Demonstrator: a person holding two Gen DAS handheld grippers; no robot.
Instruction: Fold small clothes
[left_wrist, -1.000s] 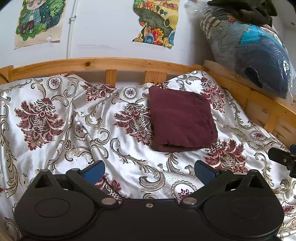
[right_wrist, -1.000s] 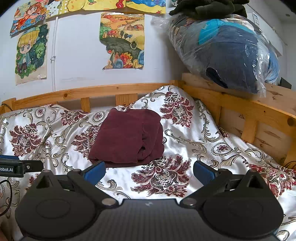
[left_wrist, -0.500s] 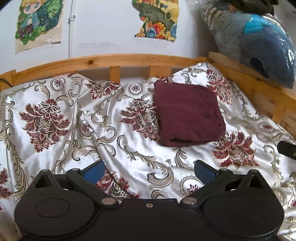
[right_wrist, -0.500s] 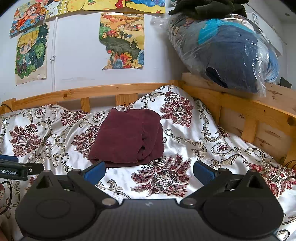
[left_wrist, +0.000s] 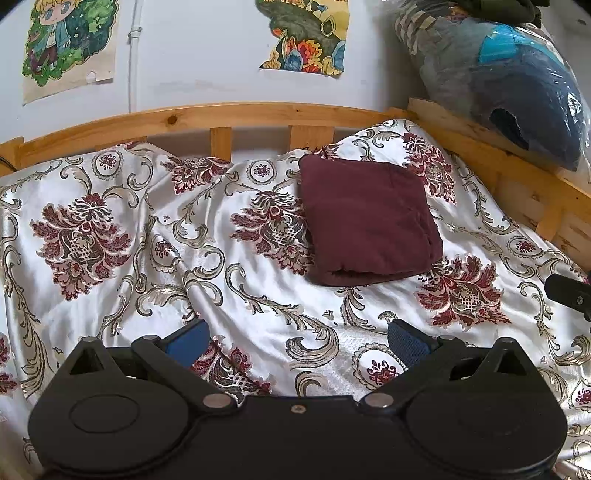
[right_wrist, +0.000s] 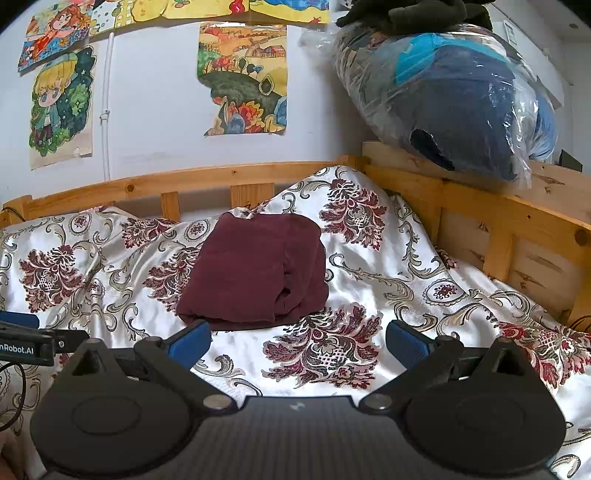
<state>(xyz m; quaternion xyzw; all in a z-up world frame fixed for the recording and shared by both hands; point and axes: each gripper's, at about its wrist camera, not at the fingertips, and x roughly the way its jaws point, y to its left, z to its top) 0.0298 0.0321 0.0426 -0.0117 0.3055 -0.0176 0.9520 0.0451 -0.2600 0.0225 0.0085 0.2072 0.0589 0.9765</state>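
Both claws, the left gripper (left_wrist: 295, 341) and right gripper (right_wrist: 297, 341), hang wide apart and empty above the patterned bedspread (left_wrist: 258, 314), short of the folded maroon garment (left_wrist: 365, 221) lying near the wooden headboard (left_wrist: 221, 114).

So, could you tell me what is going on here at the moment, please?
A person holds two grippers over a bed with a flowered sheet. The left gripper and the right gripper are both open and hold nothing. A dark red garment lies folded into a neat square on the sheet, clear of both grippers, so the folding looks done.
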